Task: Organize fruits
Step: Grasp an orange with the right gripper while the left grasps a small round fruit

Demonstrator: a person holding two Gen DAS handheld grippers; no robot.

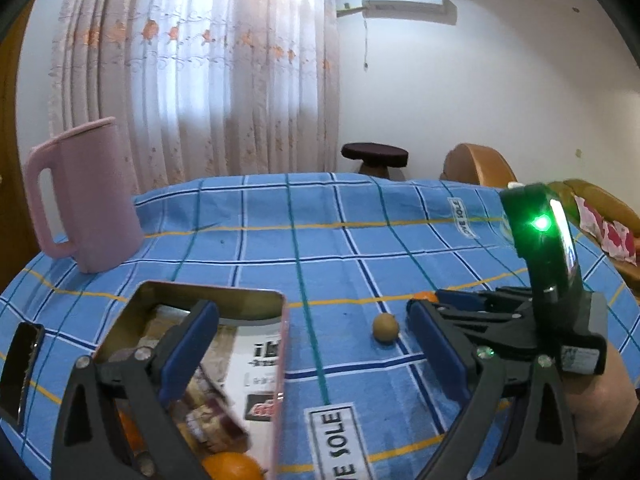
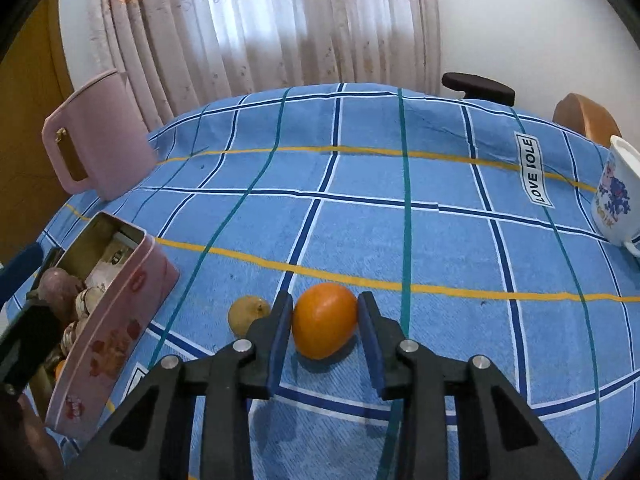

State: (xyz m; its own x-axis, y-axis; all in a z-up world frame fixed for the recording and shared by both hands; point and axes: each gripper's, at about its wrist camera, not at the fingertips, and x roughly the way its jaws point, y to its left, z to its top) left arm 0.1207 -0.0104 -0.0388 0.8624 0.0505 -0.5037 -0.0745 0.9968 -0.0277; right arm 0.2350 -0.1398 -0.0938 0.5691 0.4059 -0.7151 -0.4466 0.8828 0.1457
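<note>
Closing on an orange fruit (image 2: 324,326), the right gripper (image 2: 323,322) has its two blue pads (image 2: 280,332) pressed against the fruit's sides, the jaws narrow with the fruit sitting between them on the blue checked tablecloth (image 2: 440,248). Just to the left of that fruit lies a small tan round fruit (image 2: 248,314), apart from the pads and resting on the cloth. Further left stands an open pink tin (image 2: 116,320), tilted in the right wrist view, with a few round brownish things and a bit of orange showing inside it. A pink jug (image 2: 96,140) stands at the far left of the table near the curtain, and a white mug (image 2: 618,196) with a blue print sits at the right edge. In the left wrist view the left gripper (image 1: 312,356) hangs with its jaws wide and nothing between them; one blue finger (image 1: 188,348) reaches over the open tin, where another orange fruit (image 1: 232,466) lies at the near end. The same view shows the tan fruit between the two fingers further out, and the right gripper's black body with a green light beside it.
</note>
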